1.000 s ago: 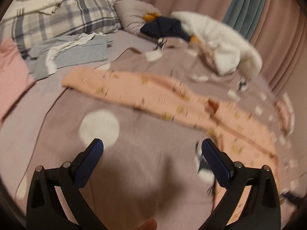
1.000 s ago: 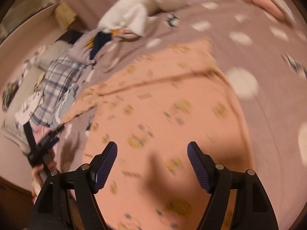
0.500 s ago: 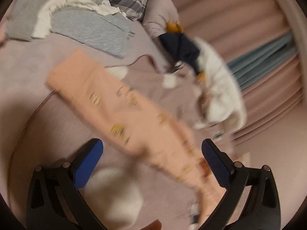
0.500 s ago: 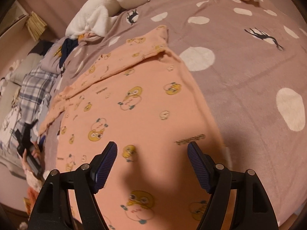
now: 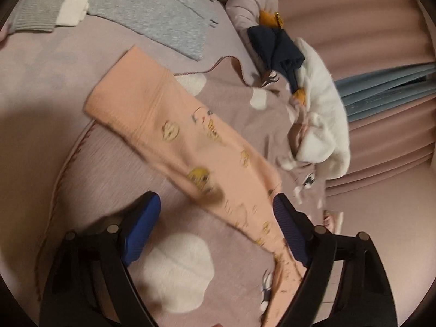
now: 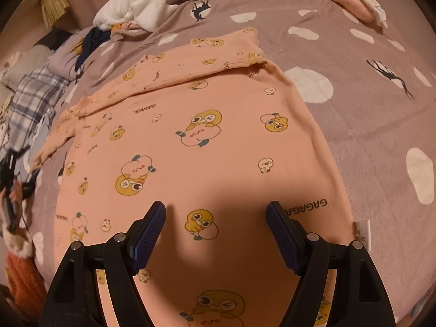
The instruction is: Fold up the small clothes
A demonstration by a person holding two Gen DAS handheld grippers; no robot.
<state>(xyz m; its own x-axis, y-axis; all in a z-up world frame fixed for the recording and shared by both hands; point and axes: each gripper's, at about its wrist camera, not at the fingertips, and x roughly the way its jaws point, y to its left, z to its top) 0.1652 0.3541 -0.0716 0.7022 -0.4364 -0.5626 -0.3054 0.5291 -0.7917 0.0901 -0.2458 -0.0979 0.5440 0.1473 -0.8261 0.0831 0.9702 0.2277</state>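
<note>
A small peach shirt [image 6: 207, 141] with yellow cartoon prints lies flat on the mauve spotted blanket [image 6: 354, 87]. Its far sleeve is folded across the top; the other sleeve [image 5: 163, 125] stretches out to the left, shown in the left wrist view. My right gripper [image 6: 215, 231] is open and empty, hovering over the shirt's body near its hem. My left gripper [image 5: 215, 218] is open and empty above the outstretched sleeve, its right finger by the sleeve's inner end. The left gripper also shows in the right wrist view [image 6: 13, 179] at the far left.
A grey garment [image 5: 152, 13] and a plaid pillow [image 6: 30, 98] lie beyond the sleeve cuff. A white fleece [image 5: 321, 125] and a dark navy item [image 5: 278, 46] are heaped near the curtains. Folded pink clothes [image 6: 346, 0] sit at the blanket's far right.
My left gripper has swung toward the outstretched sleeve and come lower over it. My right gripper has moved closer over the shirt's body. Both stayed open.
</note>
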